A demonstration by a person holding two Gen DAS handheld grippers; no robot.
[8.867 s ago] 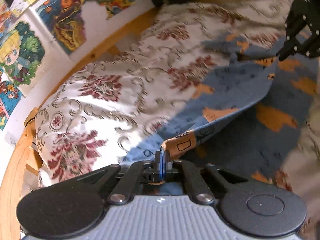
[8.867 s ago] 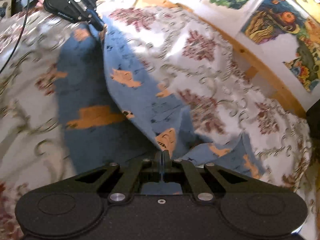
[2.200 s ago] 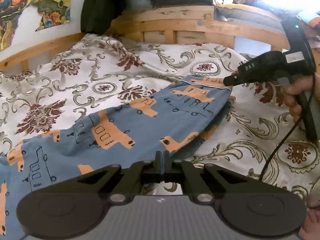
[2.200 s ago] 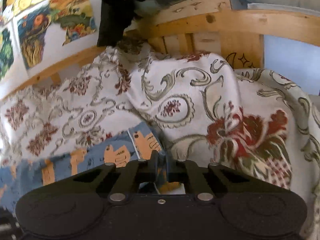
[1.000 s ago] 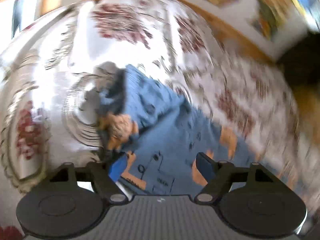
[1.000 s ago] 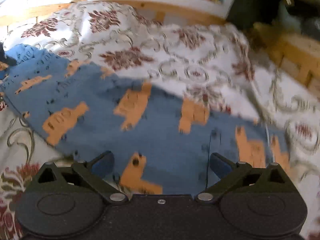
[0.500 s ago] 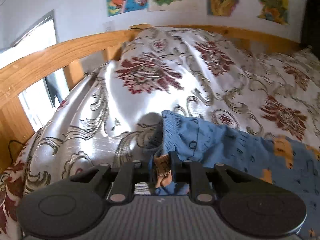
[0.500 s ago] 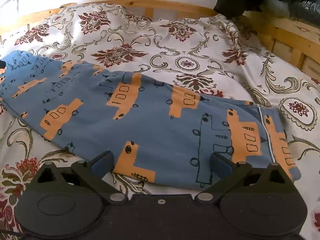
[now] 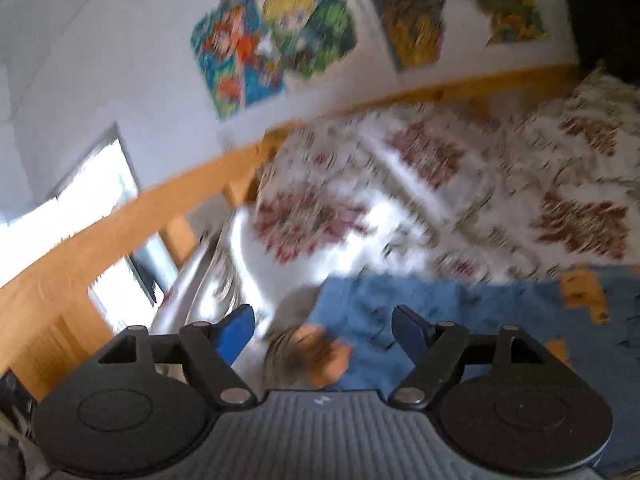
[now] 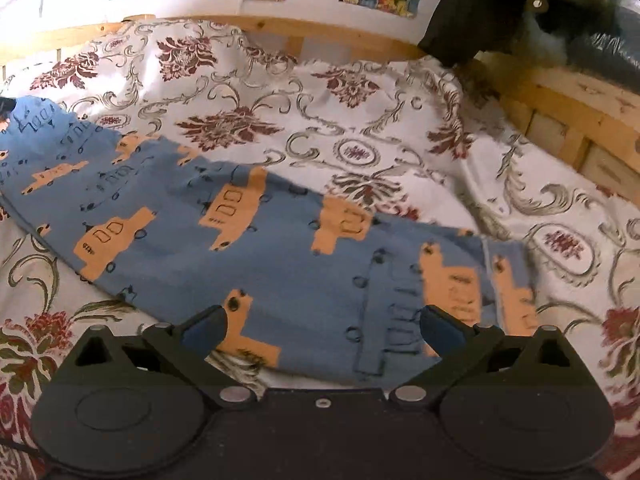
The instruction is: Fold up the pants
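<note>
Blue pants printed with orange vehicles lie folded lengthwise across the floral bedspread, running from far left to lower right in the right wrist view. My right gripper hovers open over the near edge of the pants, with nothing between its fingers. In the blurred left wrist view my left gripper is open just above the end of the pants, where a bunched orange patch of the fabric sits between the spread fingers.
A wooden bed rail runs along the far side and a slatted wooden end stands at the right. Colourful posters hang on the wall. Dark clothing is draped over the right corner.
My left gripper has opened and let go of the end of the pants, and its view has swung upward. The right gripper stays open and has shifted slightly over the pants.
</note>
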